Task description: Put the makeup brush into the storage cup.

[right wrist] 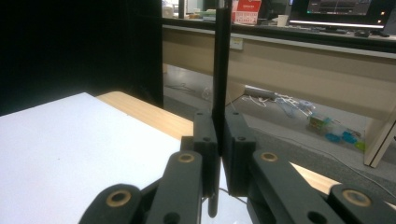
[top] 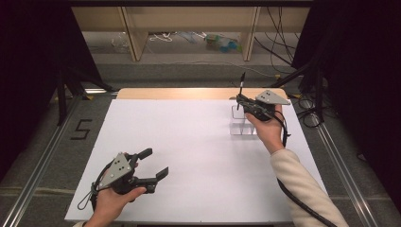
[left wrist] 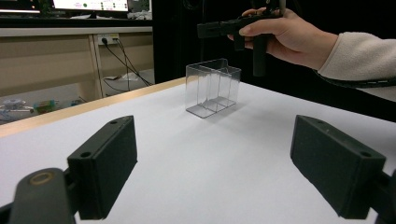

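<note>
The clear plastic divided box [top: 242, 124] stands empty near the white worktop's [top: 189, 156] far right edge. Just above it, the right hand-held gripper [top: 242, 105] clamps a slim black pen [top: 241, 90] upright. The left hand-held gripper [top: 153, 163] hovers agape over open worktop.

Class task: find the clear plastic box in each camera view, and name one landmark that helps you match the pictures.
High view: clear plastic box stands at the table's far right, below the right tool.
Left gripper view: upper centre, beyond the open jaws, under the other hand's tool.
Right gripper view: I cannot make the box out.
Shared landmark: the black pen clamped upright in the right tool.
</note>
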Motion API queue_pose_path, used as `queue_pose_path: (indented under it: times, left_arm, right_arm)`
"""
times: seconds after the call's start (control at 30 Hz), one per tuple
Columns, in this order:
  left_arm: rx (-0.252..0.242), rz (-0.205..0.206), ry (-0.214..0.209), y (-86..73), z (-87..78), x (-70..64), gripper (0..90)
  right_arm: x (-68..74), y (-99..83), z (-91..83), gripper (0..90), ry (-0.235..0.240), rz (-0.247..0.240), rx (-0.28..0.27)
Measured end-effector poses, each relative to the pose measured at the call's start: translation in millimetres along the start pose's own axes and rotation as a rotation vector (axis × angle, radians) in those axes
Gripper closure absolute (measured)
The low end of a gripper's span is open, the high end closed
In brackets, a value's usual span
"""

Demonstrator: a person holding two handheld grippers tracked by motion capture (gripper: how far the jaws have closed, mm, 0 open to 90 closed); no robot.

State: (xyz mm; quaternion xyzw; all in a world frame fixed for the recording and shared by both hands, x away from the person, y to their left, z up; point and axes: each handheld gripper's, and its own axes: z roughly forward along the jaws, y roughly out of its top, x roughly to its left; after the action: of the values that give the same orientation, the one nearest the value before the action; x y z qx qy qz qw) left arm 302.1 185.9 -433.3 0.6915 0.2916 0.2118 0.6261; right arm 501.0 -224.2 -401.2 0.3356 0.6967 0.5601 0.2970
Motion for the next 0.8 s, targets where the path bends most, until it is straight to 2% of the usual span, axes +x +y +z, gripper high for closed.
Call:
queue_pose_path:
  times: [0.07,0.1,0.13,0.2,0.33,0.4,0.43,0.57,0.63,0.73,0.8]
  left_arm:
    - [0.000,-0.002,0.000,-0.1,0.1,0.0,14.9]
    - [0.000,-0.002,0.000,-0.2,0.1,0.0,14.9]
    - [0.000,-0.002,0.000,-0.2,0.1,-0.1,14.9]
    - [0.000,-0.002,0.000,-0.2,0.1,-0.1,14.9]
    - [0.001,-0.001,0.000,-0.2,0.0,-0.1,14.9]
    - [0.001,-0.001,0.000,-0.2,0.0,-0.2,14.9]
    - [0.001,-0.001,-0.001,-0.3,0.0,-0.2,14.9]
    - [0.001,-0.001,0.000,-0.4,0.0,-0.1,14.9]
    - [0.001,-0.001,0.000,-0.4,0.0,-0.2,15.0]
    - [0.002,-0.001,0.000,-0.4,0.0,-0.2,14.9]
    - [0.002,-0.001,0.000,-0.4,0.1,-0.2,14.9]
  right_arm:
    - [-1.3,-1.1,1.4,85.8,-0.006,-0.017,-0.019]
    - [-1.3,-1.3,1.3,85.8,-0.011,-0.018,-0.014]
    - [0.2,-1.7,1.1,85.8,-0.004,0.006,0.001]
    - [-0.5,-1.7,1.1,85.8,-0.003,0.002,0.014]
    - [-2.5,-2.9,2.9,85.8,-0.014,-0.018,-0.010]
    - [-1.5,-3.3,2.0,85.8,-0.006,0.001,0.016]
    - [-3.0,-3.5,2.2,85.8,-0.014,-0.021,0.008]
    - [-2.4,-5.2,3.2,85.8,-0.011,-0.004,0.007]
    - [-3.7,-5.6,3.6,85.8,-0.020,-0.022,-0.001]
    - [-3.1,-5.9,3.2,85.8,-0.015,-0.007,0.017]
    - [-3.1,-6.5,4.1,85.8,-0.014,-0.006,0.006]
